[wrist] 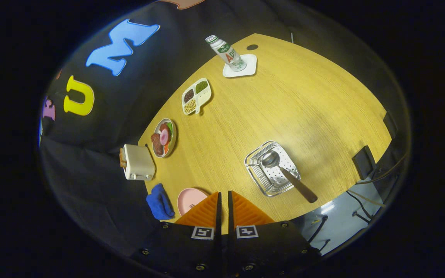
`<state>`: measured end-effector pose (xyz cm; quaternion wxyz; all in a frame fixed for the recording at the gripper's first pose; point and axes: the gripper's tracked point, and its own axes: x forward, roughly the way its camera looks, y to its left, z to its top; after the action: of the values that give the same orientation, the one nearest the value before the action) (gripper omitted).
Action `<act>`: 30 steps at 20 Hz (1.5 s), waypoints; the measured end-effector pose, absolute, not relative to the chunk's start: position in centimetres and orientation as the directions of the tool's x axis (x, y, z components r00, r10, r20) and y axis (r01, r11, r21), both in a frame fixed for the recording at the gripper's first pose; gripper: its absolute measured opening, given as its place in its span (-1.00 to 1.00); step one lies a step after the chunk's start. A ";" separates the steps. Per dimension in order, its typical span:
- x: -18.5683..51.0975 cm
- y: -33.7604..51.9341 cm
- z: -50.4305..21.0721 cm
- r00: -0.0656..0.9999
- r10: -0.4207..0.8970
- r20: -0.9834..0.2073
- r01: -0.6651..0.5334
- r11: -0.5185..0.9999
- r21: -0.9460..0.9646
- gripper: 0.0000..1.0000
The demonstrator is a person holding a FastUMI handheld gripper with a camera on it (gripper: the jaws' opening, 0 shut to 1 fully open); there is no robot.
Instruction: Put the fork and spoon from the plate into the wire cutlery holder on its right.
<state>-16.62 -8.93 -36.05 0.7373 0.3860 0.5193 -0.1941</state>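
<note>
Hand-held gripper: the hand-held gripper (224, 200) hangs high above the surface (307, 104), fingers drawn almost together with just a thin slit between them, and nothing in that slit.
Spoon: already home! The spoon (286, 172) lies in the wire cutlery holder (254, 161), bowl inside, handle poking out over the rim toward the near edge of the surface.
Fork: the pink plate (185, 199) peeks out just to the left of the fingers, partly hidden by them; a few fork (192, 206) tines show on it, the rest is covered.
Key relation: the fork sits left of and below the fingertips, very near; the holder is off to the right of them, well apart from the plate. The fork's long axis cannot be told from the little that shows.
Progress: by my reckoning, half done, fork left to go.
Next move: I'd expect the fingers to spread, swing left and drop onto the plate.
Neighbours: a blue cloth (160, 202) beside the plate, a toaster (138, 162) beyond it, a food plate (164, 137), a divided dish (196, 96), and a bottle (226, 53) far off.
</note>
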 end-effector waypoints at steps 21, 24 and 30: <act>-17.2 12.1 -45.9 0.064 0.346 -0.936 0.403 0.849 0.341 -0.86; -17.3 13.6 -48.0 0.006 0.338 -0.941 0.376 0.871 0.315 -0.87; -17.2 15.0 -51.0 -0.059 0.310 -0.949 0.339 0.900 0.273 -0.86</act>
<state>-17.16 15.04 -50.98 0.6486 0.2229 0.7277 -0.0111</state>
